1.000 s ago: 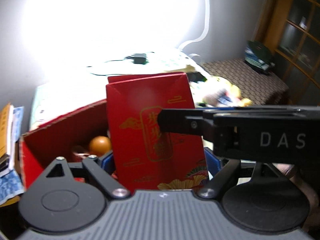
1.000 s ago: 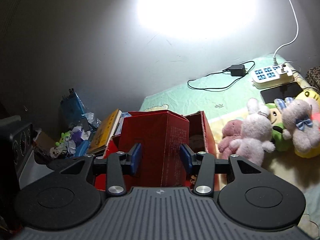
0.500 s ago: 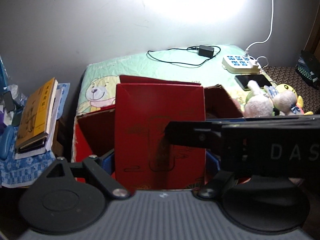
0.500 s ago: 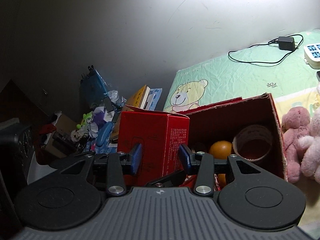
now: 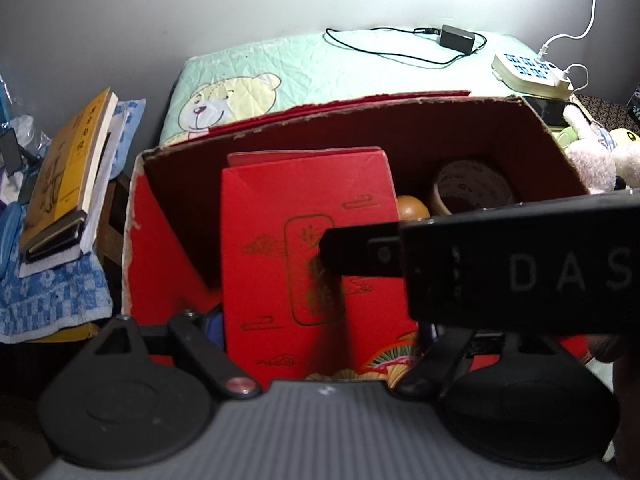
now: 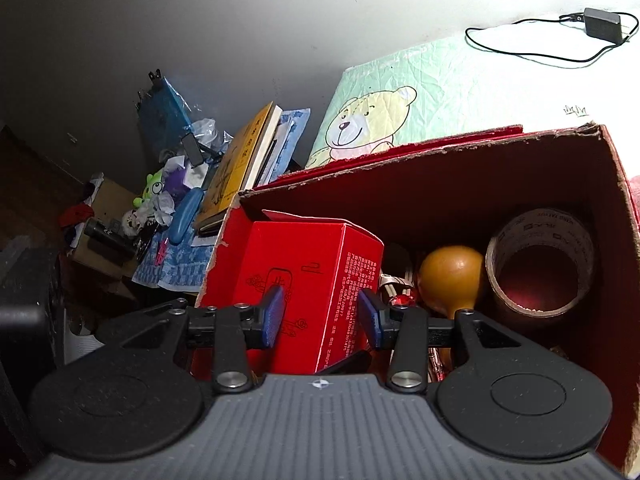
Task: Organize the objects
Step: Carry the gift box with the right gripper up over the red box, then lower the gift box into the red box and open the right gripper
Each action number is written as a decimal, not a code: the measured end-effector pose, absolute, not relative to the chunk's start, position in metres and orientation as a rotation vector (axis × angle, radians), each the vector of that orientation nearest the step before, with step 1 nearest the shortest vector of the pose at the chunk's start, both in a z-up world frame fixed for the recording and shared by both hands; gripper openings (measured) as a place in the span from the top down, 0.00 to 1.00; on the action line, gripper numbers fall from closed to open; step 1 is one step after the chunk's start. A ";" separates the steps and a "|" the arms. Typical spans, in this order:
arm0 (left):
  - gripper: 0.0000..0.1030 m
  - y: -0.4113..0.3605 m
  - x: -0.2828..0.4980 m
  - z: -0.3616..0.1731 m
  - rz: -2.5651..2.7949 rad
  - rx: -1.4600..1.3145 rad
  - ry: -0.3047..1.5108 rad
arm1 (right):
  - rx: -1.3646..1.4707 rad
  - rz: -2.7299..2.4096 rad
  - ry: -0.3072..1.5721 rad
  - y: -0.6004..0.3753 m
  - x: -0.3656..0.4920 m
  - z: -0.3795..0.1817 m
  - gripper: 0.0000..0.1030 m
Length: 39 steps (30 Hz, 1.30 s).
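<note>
surface: bed with green bear-print quilt (image 5: 360,72) | on it: red cardboard box (image 5: 460,120), black charger with cable (image 5: 456,38), white power strip (image 5: 528,72), phone (image 5: 546,110), plush toys (image 5: 592,156) at the right edge

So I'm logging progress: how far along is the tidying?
Done: the tape roll and orange gourd lie inside the cardboard box. In hand: both the left gripper and the right gripper hold the red carton, now low in the box. Left: release it; plush toys wait outside.
</note>
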<state>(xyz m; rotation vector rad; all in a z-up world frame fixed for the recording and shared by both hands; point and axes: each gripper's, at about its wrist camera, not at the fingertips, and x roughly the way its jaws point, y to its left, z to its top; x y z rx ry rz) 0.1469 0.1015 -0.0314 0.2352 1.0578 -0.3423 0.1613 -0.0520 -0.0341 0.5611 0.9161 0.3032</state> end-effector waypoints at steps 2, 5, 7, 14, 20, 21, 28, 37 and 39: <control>0.21 0.102 0.150 -0.036 -0.337 0.238 1.073 | 0.564 0.312 0.938 -0.052 0.167 -0.039 0.57; 0.20 0.104 0.153 -0.042 -0.326 0.239 1.095 | 0.572 0.327 0.970 -0.053 0.173 -0.046 0.57; 0.20 0.105 0.155 -0.045 -0.320 0.242 1.104 | 0.582 0.334 0.989 -0.053 0.177 -0.049 0.57; 0.17 0.101 0.159 -0.054 -0.302 0.276 1.117 | 0.615 0.328 1.039 -0.056 0.188 -0.058 0.56; 0.15 0.101 0.161 -0.060 -0.280 0.288 1.141 | 0.633 0.320 1.069 -0.057 0.194 -0.067 0.55; 0.15 0.100 0.161 -0.060 -0.275 0.291 1.142 | 0.635 0.320 1.070 -0.057 0.195 -0.068 0.55; 0.15 0.098 0.158 -0.056 -0.238 0.313 1.130 | 0.695 0.343 1.071 -0.064 0.198 -0.072 0.53; 0.09 0.099 0.149 -0.045 -0.222 0.332 1.084 | 0.663 0.362 1.066 -0.057 0.196 -0.069 0.59; 0.12 0.102 0.152 -0.048 -0.213 0.316 1.102 | 0.655 0.354 1.063 -0.057 0.196 -0.069 0.59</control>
